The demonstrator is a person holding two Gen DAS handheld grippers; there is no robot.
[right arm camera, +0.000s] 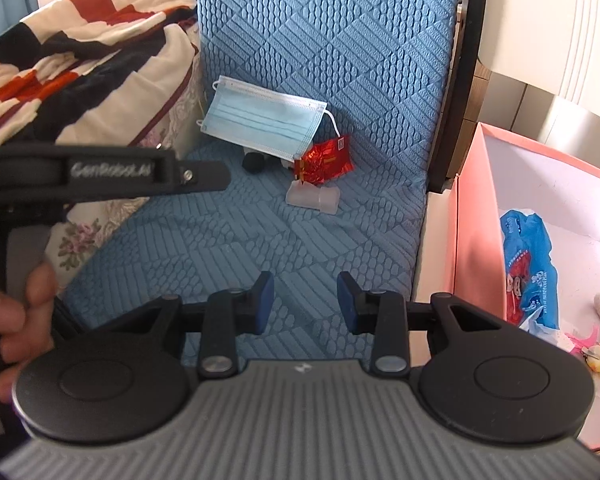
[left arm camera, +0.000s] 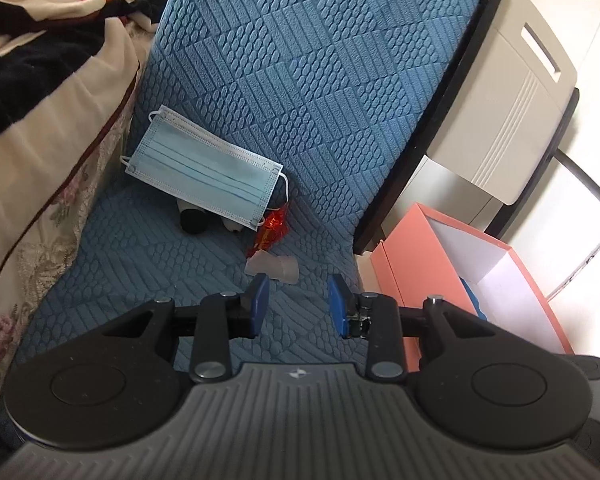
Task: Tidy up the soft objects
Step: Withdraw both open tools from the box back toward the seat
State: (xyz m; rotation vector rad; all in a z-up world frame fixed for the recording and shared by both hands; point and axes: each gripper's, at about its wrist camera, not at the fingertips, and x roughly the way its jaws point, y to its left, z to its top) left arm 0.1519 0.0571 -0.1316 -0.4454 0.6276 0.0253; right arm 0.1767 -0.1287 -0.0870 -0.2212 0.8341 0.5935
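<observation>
**Ana:** Left wrist view first: what is the left gripper doing?

**Ben:** Its blue pads are spread apart with nothing between them, over the blue quilted seat cover. Just ahead of the pads lies a small translucent plastic cap.

**Ana:** And the soft things?

**Ben:** A light blue face mask leans against the seat back, partly covering a black-and-white plush item. A crinkled red foil packet sits just beside the mask's lower right corner, touching its ear loop. To the left is a bed with a striped blanket.

**Ana:** Right wrist view?

**Ben:** The right gripper is likewise spread wide and holds nothing. The same mask, packet and cap lie well ahead of it on the seat.

**Ana:** Any writing?

**Ben:** The left gripper's body crosses the frame at left, held by a hand, and reads "GenRobot.AI". The packet has a white label, too small to read.

**Ana:** The box?

**Ben:** A pink box stands open right of the seat. Inside are a blue printed bag with cartoon figures and lettering I cannot read, and a small pink-and-yellow toy.
</observation>
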